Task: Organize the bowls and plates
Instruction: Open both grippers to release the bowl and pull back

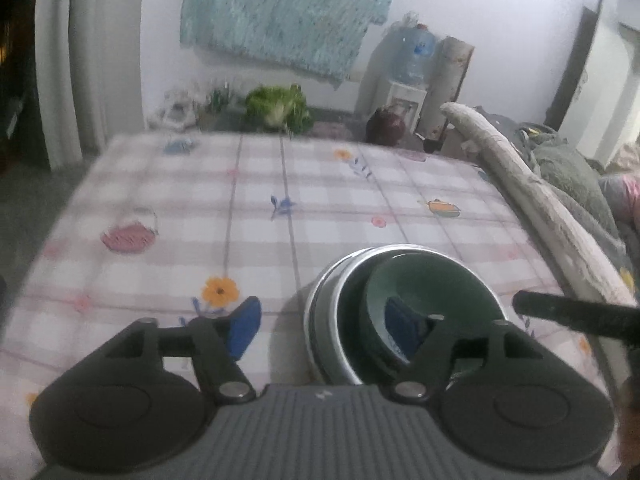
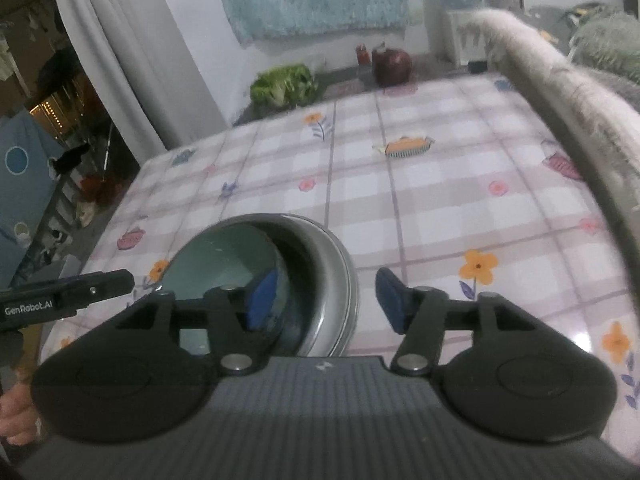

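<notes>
A steel bowl (image 1: 324, 320) stands on the checked tablecloth (image 1: 280, 208) with a green bowl (image 1: 424, 292) nested inside it. My left gripper (image 1: 326, 330) is open, its left pad outside the steel rim, its right pad inside the green bowl. In the right wrist view the same steel bowl (image 2: 332, 264) and green bowl (image 2: 216, 260) show. My right gripper (image 2: 326, 304) is open and straddles the steel wall, left pad inside, right pad outside. The bowls' near side is hidden behind the gripper bodies.
A padded chair back (image 1: 532, 200) runs along the table's right side. A cabbage (image 1: 280, 108) and a dark red jar (image 1: 386, 126) lie beyond the far table edge. A water dispenser (image 1: 408, 80) stands by the wall. The other gripper's black tip (image 2: 80, 288) shows left.
</notes>
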